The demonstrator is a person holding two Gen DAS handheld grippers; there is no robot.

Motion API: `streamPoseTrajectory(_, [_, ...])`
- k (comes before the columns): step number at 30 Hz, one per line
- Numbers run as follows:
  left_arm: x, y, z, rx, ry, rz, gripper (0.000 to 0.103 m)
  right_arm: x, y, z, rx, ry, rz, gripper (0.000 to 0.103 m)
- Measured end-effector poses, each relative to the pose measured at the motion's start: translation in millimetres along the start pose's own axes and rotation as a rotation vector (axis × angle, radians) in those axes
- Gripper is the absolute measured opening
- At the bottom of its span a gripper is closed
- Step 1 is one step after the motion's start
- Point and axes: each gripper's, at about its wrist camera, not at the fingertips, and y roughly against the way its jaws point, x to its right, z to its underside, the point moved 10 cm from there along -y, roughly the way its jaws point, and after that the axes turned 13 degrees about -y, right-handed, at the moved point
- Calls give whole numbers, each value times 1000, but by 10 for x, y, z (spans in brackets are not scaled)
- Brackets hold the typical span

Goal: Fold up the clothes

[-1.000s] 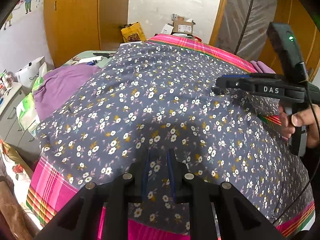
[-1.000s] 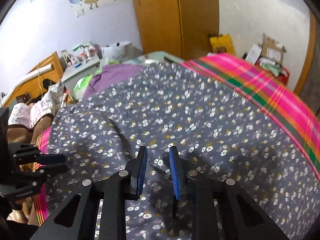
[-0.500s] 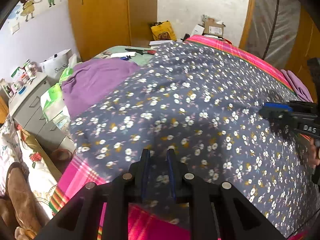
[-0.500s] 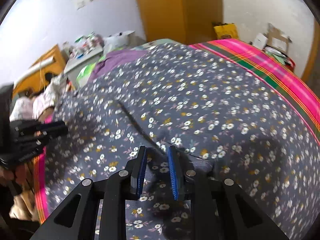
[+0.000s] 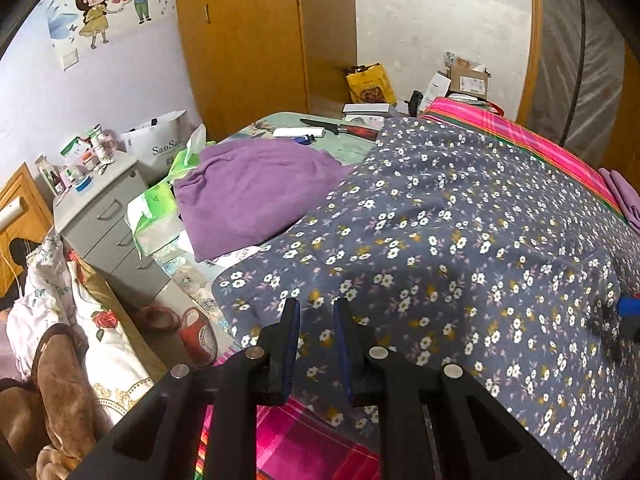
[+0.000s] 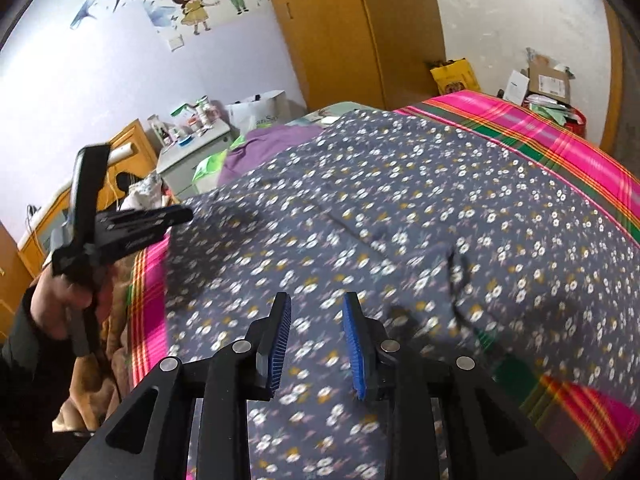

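Observation:
A grey garment with small white flowers (image 5: 460, 240) lies spread over the bed. In the left wrist view my left gripper (image 5: 316, 308) hovers over the garment's near left corner, its jaws a little apart with nothing pinched. The right gripper's blue tip (image 5: 628, 308) shows at the right edge. In the right wrist view my right gripper (image 6: 316, 304) is low over the floral garment (image 6: 400, 208); its jaws are opening and the blue pads hold no cloth. The left gripper (image 6: 176, 214) appears at the left, held by a hand.
A pink plaid blanket (image 5: 520, 136) covers the bed under the garment. A purple cloth (image 5: 256, 188) lies beyond its left edge, near a green tissue pack (image 5: 156, 216) and a knife (image 5: 340, 128). A grey drawer cabinet (image 5: 100, 208) and slippers (image 5: 196, 336) stand left of the bed.
My left gripper has swung left to the garment's corner. The right gripper has shifted across the cloth and its jaws have widened. The garment still lies flat.

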Motion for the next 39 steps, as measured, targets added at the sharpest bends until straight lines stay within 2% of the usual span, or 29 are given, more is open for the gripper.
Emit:
streamPoseTrajectory(4, [-103, -75, 29, -10, 16, -13, 18, -100, -50, 88, -22, 18, -12, 28])
streamPoseTrajectory(7, [-231, -153, 58, -23, 61, 5, 21, -114, -88, 123, -32, 14, -14, 28])
streamPoseTrajectory(13, [-512, -309, 101, -31, 250, 172, 22, -81, -109, 136, -34, -6, -6, 28])
streamPoseTrajectory(18, [-666, -301, 95, -4, 295, 176, 23, -75, -107, 130, -34, -17, -1, 28])
streamPoseTrajectory(22, [-772, -363, 201, -27, 336, 184, 23, -113, -105, 124, -32, -12, 2, 28])
streamPoseTrajectory(27, [-787, -452, 271, -38, 362, 230, 23, -181, -82, 88, -21, 0, 16, 28])
streamPoseTrajectory(28, [-781, -451, 263, -33, 354, 228, 23, -194, -68, 76, -15, 4, 28, 28])
streamPoseTrajectory(30, [-775, -444, 251, -24, 339, 221, 11, -199, -50, 60, -8, 5, 60, 28])
streamPoseTrajectory(31, [-773, -439, 245, -20, 332, 215, 0, -188, -35, 51, -5, 5, 85, 28])
streamPoseTrajectory(39, [-986, -390, 324, -23, 304, 111, 0, -12, 169, 0, 49, 21, 288, 28])
